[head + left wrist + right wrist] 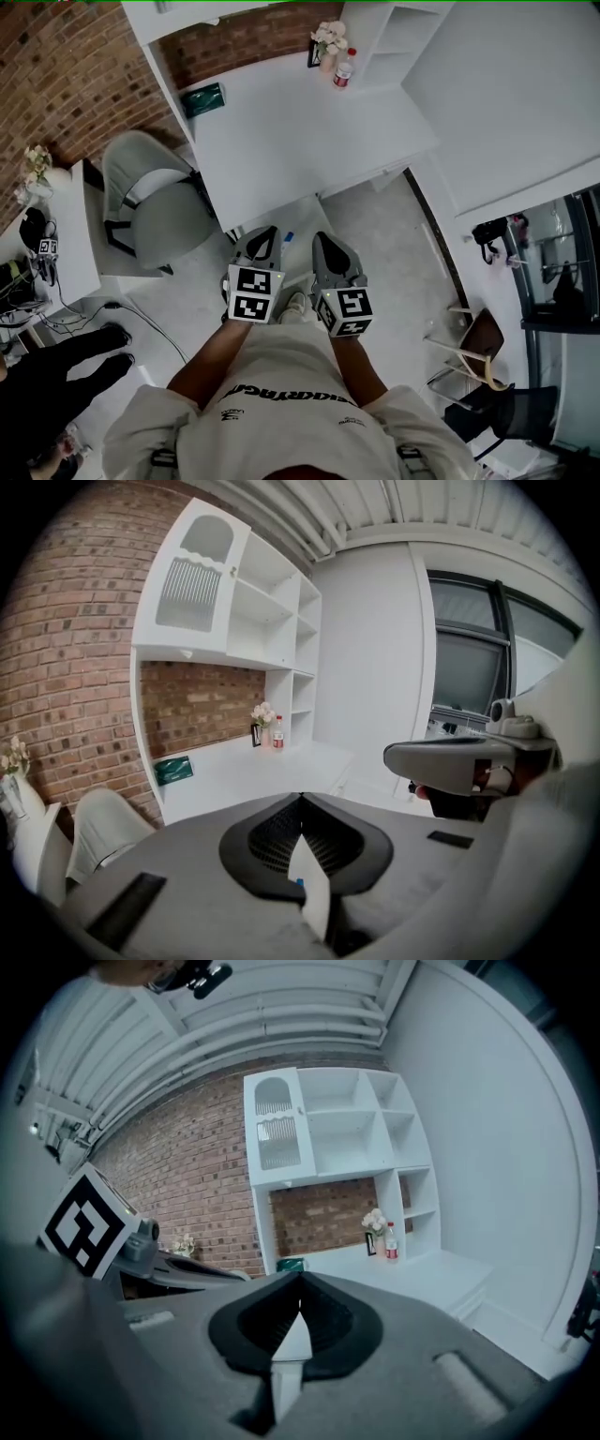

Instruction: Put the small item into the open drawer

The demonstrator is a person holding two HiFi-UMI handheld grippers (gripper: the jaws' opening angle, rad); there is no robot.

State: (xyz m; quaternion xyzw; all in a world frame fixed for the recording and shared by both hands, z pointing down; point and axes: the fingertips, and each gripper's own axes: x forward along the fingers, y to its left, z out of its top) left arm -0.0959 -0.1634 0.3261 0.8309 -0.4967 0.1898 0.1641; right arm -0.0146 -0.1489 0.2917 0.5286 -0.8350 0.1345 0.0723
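Tapering to points, grey left tongs (300, 797) and right tongs (300, 1279) sit closed.

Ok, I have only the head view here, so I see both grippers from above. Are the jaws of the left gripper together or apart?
Observer: Together. In the left gripper view, the left gripper has its dark pads meeting at the tip. A pale sliver shows in the seam, and I cannot tell what it is.
Operator: And what stands above the desk? From above I see only white tops.
Observer: The right gripper view shows a white shelf unit against the brick wall, with an arched, slatted door at its upper left.
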